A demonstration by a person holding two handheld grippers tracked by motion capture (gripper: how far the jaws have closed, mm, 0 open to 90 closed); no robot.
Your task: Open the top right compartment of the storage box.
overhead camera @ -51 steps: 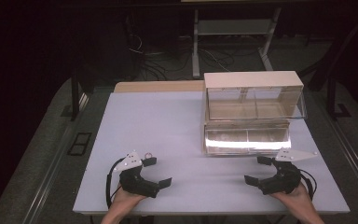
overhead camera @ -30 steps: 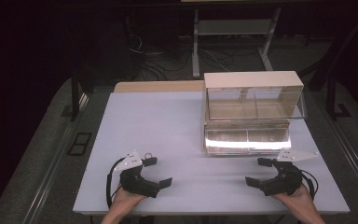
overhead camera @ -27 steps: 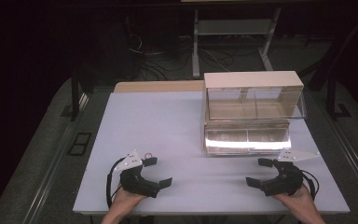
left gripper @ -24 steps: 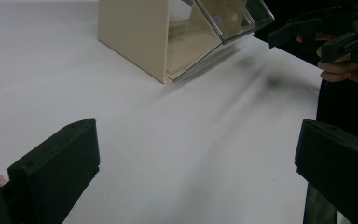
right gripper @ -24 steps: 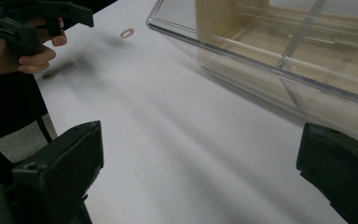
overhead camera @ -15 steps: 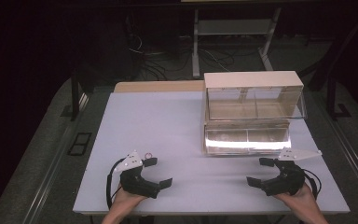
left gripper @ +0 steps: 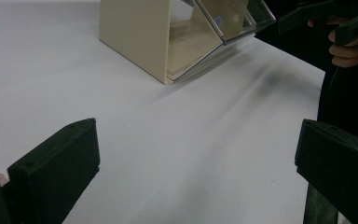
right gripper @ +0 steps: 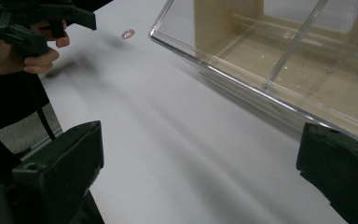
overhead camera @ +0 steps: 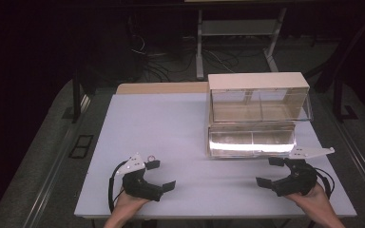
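A beige cabinet (overhead camera: 258, 80) with two stacked clear bins stands at the table's right rear. Its upper bin (overhead camera: 260, 105) tilts outward, the lower bin (overhead camera: 252, 143) glares with reflected light, and both look empty. My left gripper (overhead camera: 160, 175) rests open near the front edge on the left, with nothing between its jaws. My right gripper (overhead camera: 270, 172) rests open at the front right, just in front of the lower bin. In the left gripper view the open left gripper (left gripper: 196, 186) faces the cabinet's side (left gripper: 135, 37). In the right gripper view the open right gripper (right gripper: 200, 186) sits below the clear bin (right gripper: 284, 60).
The white table (overhead camera: 161, 123) is bare across its left and middle. A tiny pinkish item (right gripper: 127, 33) lies on it beyond the other hand (right gripper: 25, 46). Dark floor, cables and a metal stand (overhead camera: 237, 28) lie behind the table.
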